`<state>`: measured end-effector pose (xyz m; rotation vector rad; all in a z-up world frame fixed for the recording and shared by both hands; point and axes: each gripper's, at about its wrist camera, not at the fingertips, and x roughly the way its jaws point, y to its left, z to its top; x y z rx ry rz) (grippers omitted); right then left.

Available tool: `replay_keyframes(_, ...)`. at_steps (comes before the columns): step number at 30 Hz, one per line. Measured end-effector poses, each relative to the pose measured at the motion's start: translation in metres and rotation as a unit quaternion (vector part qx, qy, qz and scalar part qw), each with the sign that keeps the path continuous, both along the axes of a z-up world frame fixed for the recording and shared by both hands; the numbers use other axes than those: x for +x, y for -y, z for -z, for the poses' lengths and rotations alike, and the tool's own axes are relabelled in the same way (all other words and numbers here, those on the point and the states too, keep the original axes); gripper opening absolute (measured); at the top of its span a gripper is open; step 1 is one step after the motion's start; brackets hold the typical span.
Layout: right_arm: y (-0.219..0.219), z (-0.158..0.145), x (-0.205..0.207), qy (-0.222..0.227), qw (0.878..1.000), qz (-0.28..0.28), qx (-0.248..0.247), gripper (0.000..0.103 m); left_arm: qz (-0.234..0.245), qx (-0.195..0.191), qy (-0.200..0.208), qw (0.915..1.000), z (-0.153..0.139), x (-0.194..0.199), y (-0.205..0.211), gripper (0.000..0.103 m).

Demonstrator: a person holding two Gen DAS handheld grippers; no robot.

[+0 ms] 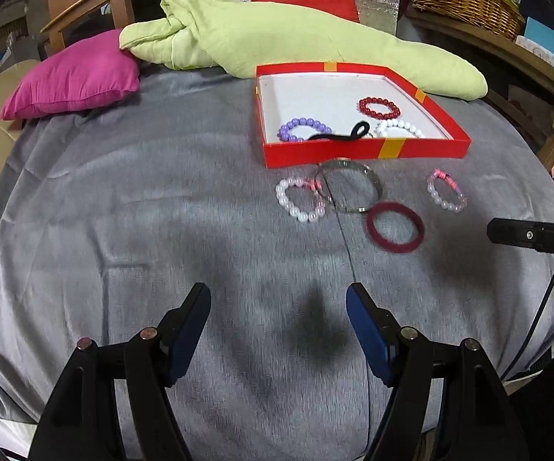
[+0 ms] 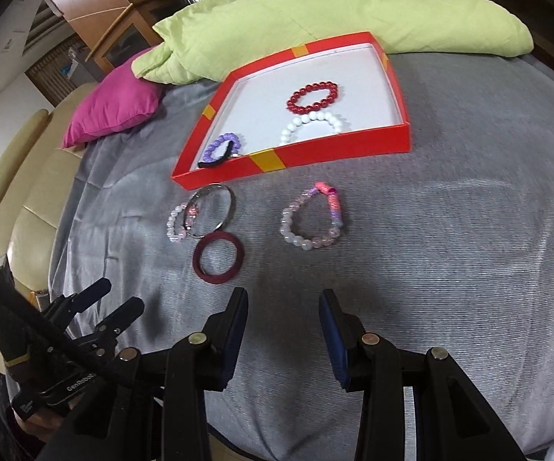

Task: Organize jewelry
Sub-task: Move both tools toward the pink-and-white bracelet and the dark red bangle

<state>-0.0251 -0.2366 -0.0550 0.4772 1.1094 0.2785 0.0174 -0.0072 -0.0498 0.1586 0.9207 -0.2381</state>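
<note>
The left gripper (image 1: 278, 309) hangs over the grey bedspread (image 1: 123, 199) with its jaws spread wide and nothing between them; its 2 blue-padded fingers (image 1: 190, 330) frame only bare cloth and a dark shadow. In the left wrist view the red tray (image 1: 353, 151) sits toward 1 o'clock from that gripper, and inside it lie 4 pieces: a red bead bracelet (image 1: 378, 107) at the far right, a white bead bracelet (image 1: 400, 128) just in front of it, a purple bead bracelet (image 1: 303, 128) at the near left, and a black hair tie (image 1: 338, 134) draped between the purple and white ones. Just outside the tray's near wall, 4 more pieces rest on the bedspread: a metal bangle (image 1: 350, 188) overlapping a pale pink bead bracelet (image 1: 300, 199) at its 9 o'clock, a maroon ring band (image 1: 395, 232) touching the bangle at its 5 o'clock, and a pink and lilac bead bracelet (image 1: 446, 192) well apart toward 3 o'clock. The right gripper (image 2: 283, 305) is partly spread, narrower than the left, and grasps nothing; the pink and lilac bracelet lies at its 12 o'clock, the maroon band near 11 o'clock. Beyond the tray a green quilt (image 1: 277, 34) is bunched at 12 o'clock, with a magenta cushion (image 1: 77, 77) at 10 o'clock.
</note>
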Motion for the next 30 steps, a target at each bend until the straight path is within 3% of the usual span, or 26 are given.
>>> replay_keyframes(13,0.025,0.016,0.018,-0.021,0.999,0.046,0.0,0.044,-0.011,-0.029,-0.016,0.9994,-0.002,0.033,0.003,0.074)
replay_keyframes(30,0.018,0.021,0.025,-0.023,0.999,0.043,-0.005,0.045,-0.028,-0.019,-0.031,0.9989,0.006,0.047,0.001,0.074)
